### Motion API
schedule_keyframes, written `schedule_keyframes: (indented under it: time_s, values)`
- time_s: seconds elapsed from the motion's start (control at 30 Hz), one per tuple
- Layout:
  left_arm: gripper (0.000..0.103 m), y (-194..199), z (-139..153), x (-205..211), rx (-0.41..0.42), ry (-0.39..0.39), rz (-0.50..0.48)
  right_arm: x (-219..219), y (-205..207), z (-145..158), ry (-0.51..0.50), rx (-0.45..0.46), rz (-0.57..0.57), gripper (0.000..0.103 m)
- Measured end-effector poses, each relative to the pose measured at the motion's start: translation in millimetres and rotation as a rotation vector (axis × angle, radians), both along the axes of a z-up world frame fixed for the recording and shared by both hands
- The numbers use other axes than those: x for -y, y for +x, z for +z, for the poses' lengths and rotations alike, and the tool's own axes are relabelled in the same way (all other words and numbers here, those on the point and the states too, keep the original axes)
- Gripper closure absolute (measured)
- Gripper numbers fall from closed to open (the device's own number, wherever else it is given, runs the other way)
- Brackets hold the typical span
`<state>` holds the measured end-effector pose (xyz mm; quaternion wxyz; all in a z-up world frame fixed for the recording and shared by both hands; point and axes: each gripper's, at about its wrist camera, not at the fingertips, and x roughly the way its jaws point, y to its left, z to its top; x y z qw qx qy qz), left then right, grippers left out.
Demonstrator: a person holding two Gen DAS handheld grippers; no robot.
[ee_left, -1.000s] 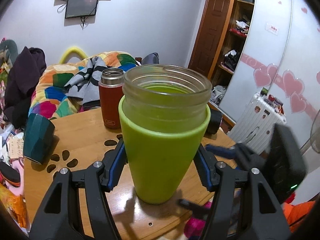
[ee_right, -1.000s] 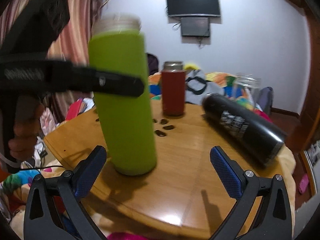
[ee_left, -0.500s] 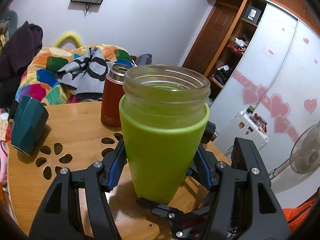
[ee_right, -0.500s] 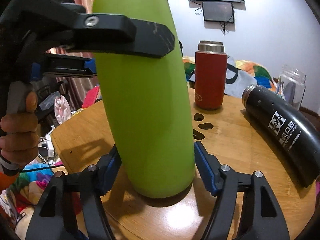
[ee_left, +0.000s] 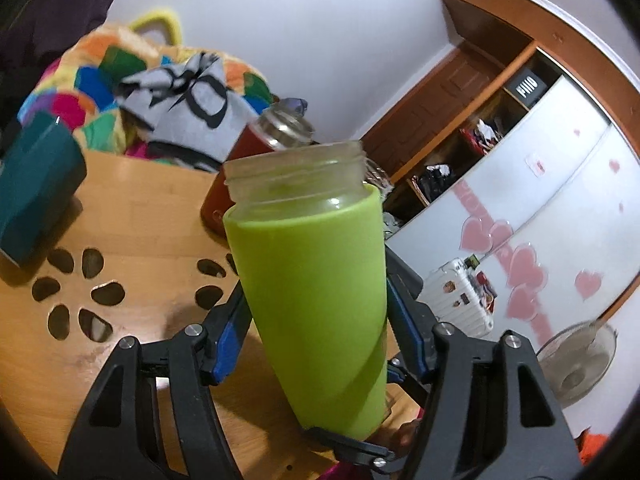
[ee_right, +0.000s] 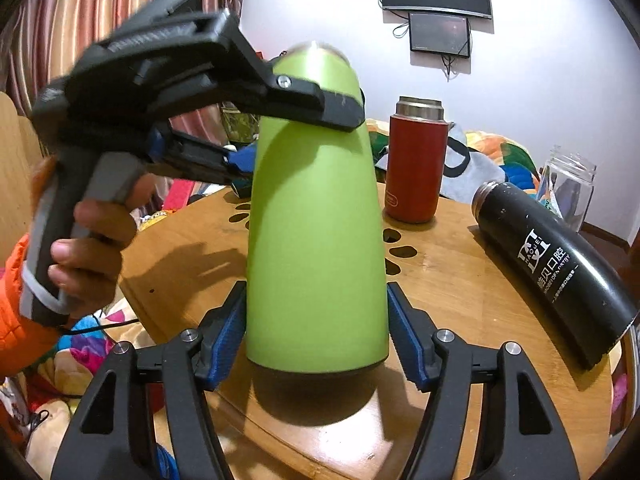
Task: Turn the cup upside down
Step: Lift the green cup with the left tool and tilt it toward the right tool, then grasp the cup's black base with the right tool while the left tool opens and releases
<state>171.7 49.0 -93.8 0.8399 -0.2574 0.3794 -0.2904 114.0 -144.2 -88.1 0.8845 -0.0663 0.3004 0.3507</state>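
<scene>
The cup (ee_left: pixel 316 300) is a glass jar in a lime green sleeve, mouth up, tilted a little and lifted just off the round wooden table (ee_left: pixel 132 208). My left gripper (ee_left: pixel 316 336) is shut on its upper body. In the right wrist view the cup (ee_right: pixel 316 216) fills the middle, and my right gripper (ee_right: pixel 316 336) is shut on its base. The left gripper (ee_right: pixel 304 148) also shows there, clamped high on the cup.
A red thermos (ee_right: pixel 416 164) stands behind the cup. A black flask (ee_right: pixel 560 268) lies on its side at the right, with a clear jar (ee_right: pixel 568 184) beyond it. A dark teal cup (ee_left: pixel 36 192) lies at the left. The table edge is close below.
My right gripper has closed on the cup's base. The cup has risen off the table and tipped a little, with both grippers holding it.
</scene>
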Motion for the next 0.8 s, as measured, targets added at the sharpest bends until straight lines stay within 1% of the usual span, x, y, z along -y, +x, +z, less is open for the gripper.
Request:
schedule_keyframes:
  time_s: [0.13,0.2,0.27,0.37,0.53,0.63,0.8]
  values:
    - [0.032,10.7,-16.8,-7.6,-0.091,-0.024,0.024,2.3,2.4,0.5,0.027,-0.01,0.008,0.04]
    - [0.03,16.0,-29.4,-12.5,-0.147,-0.051,0.036,3.2,3.5,0.8,0.037,-0.016,0.008,0.04]
    - [0.03,18.6,-40.4,-18.1,-0.19,-0.095,0.042,3.9,4.8,0.7,0.042,-0.019,0.008,0.04]
    - [0.029,17.6,-45.2,-20.7,-0.205,-0.116,0.047,3.5,3.0,1.4,0.041,-0.015,0.007,0.04]
    - [0.025,19.4,-47.5,-19.5,-0.238,-0.082,0.065,5.3,3.9,0.2,0.058,-0.027,0.01,0.04]
    - [0.024,18.6,-52.1,-21.2,-0.258,-0.082,0.069,5.3,3.8,-0.5,0.063,-0.03,0.011,0.04]
    - [0.022,17.9,-49.7,-19.9,-0.27,-0.06,0.078,4.4,3.7,-0.5,0.066,-0.03,0.015,0.04]
